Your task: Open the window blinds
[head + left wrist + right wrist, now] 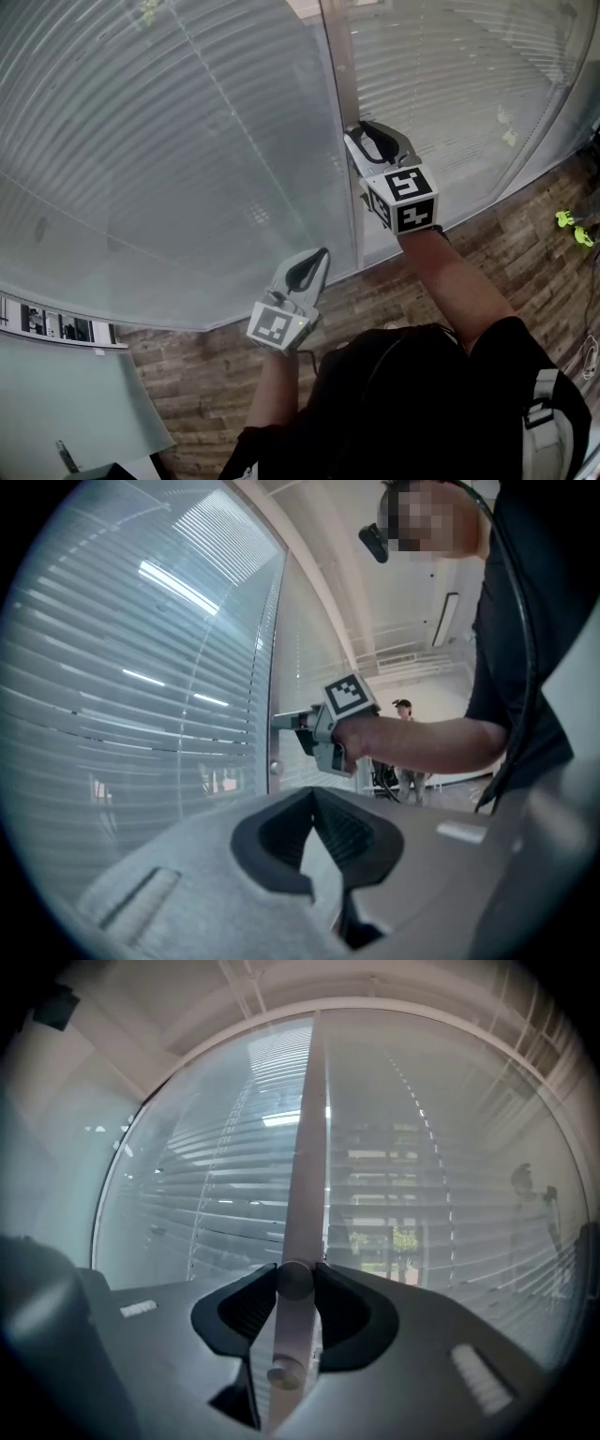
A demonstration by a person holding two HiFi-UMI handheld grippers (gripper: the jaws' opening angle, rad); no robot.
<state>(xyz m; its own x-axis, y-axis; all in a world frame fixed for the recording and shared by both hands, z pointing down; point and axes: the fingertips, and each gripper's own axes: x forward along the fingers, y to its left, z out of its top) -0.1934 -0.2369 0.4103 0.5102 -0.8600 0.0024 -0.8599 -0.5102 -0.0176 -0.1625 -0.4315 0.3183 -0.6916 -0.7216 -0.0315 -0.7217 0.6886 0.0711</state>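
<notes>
Right tool [361, 136] clamped on round knob [294, 1280] of frame post [339, 84], between two panes of window blinds [141, 141]. Left tool [322, 255] nearer, left of post, jaws together, empty.

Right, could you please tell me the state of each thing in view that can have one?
Left tongs: shut, empty, off the glass.
Right tongs: shut on the upper knob.
Upper knob: gripped, on the window frame.
Lower knob: untouched.
Blind left of the frame: lowered, little shows through.
Blind right of the frame: lowered, slats partly open, greenery shows through.
</notes>
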